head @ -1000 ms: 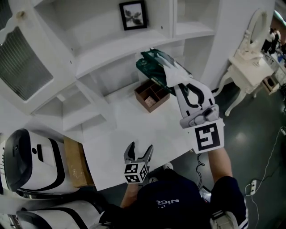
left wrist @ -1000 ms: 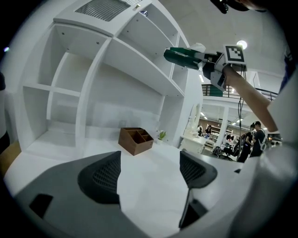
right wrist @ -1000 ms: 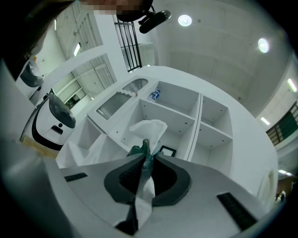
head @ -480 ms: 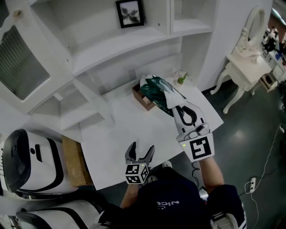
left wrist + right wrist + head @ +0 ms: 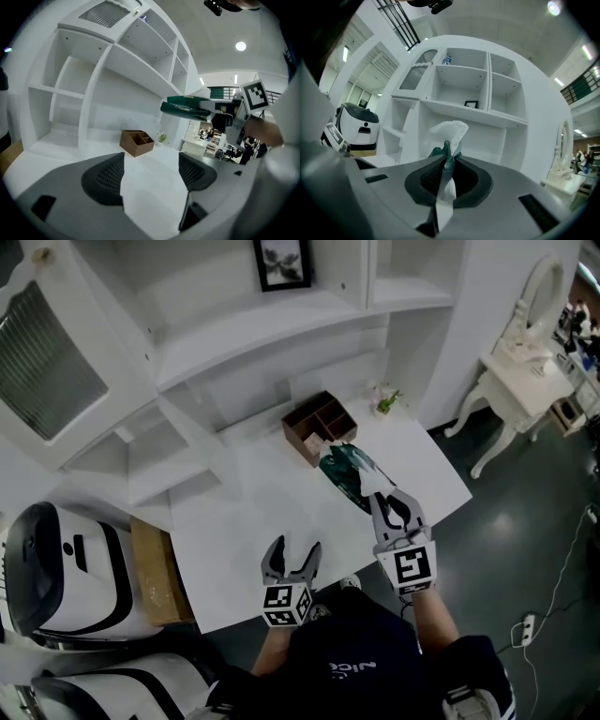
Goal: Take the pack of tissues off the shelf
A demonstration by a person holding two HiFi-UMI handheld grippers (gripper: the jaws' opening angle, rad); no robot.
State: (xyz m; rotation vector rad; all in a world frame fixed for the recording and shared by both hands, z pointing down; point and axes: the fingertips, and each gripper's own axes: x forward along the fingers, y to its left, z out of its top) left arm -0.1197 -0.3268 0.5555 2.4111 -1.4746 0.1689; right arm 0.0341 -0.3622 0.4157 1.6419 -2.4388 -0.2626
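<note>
The pack of tissues (image 5: 349,478), dark green with a white end, hangs in the air over the white desk (image 5: 272,507), off the shelf. My right gripper (image 5: 390,506) is shut on its white end, which shows pinched between the pads in the right gripper view (image 5: 446,174). The left gripper view shows the pack (image 5: 186,107) held level above the desk. My left gripper (image 5: 293,551) stays at the desk's near edge; its jaws have just been closing a little but stand open, with nothing between them (image 5: 150,173).
A brown wooden organiser (image 5: 319,426) and a small plant (image 5: 387,402) stand at the back of the desk. The white shelf unit (image 5: 253,334) rises behind, with a framed picture (image 5: 281,263). A white machine (image 5: 56,577) and cardboard box (image 5: 155,577) are left, a dressing table (image 5: 525,381) right.
My right gripper has come down and toward me with the tissue pack, from in front of the shelf to low over the desk. The left gripper has stayed in place.
</note>
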